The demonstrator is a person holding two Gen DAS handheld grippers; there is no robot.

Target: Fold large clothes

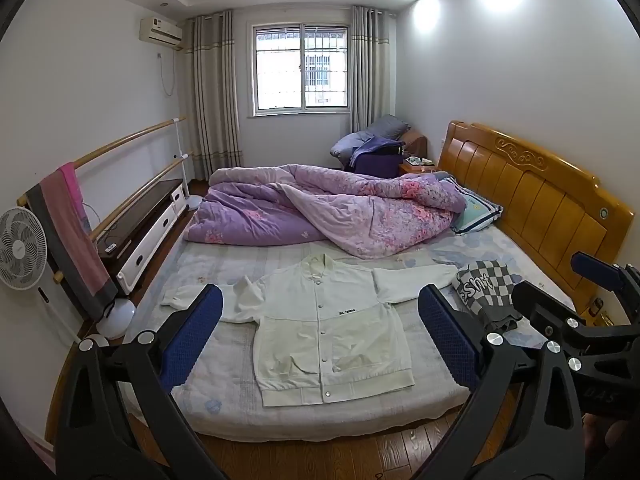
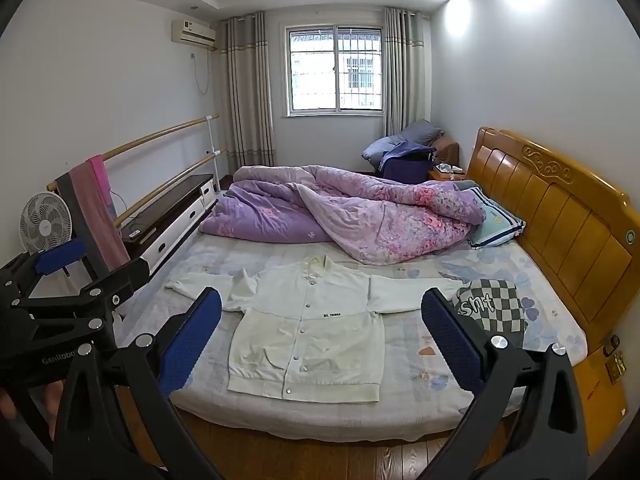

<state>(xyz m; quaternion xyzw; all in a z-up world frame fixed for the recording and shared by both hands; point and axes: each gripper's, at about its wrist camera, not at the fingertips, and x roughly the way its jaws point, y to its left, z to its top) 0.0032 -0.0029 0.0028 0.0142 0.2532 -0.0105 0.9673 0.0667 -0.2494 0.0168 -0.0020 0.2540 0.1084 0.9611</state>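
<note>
A white snap-front jacket (image 1: 328, 328) lies flat, front up, on the near half of the bed, sleeves spread to both sides; it also shows in the right wrist view (image 2: 308, 340). A folded checkered garment (image 1: 486, 288) with lettering lies by the right sleeve, seen too in the right wrist view (image 2: 494, 308). My left gripper (image 1: 320, 332) is open and empty, held above the floor before the bed's edge. My right gripper (image 2: 320, 336) is open and empty beside it, and part of it shows at the right of the left wrist view (image 1: 576, 312).
A crumpled purple quilt (image 1: 320, 208) fills the far half of the bed (image 1: 224, 400), with a pillow (image 1: 476, 212) by the wooden headboard (image 1: 532, 192). Left of the bed stand a fan (image 1: 20, 248), a wooden rail with towels (image 1: 68, 232) and a low cabinet (image 1: 148, 228).
</note>
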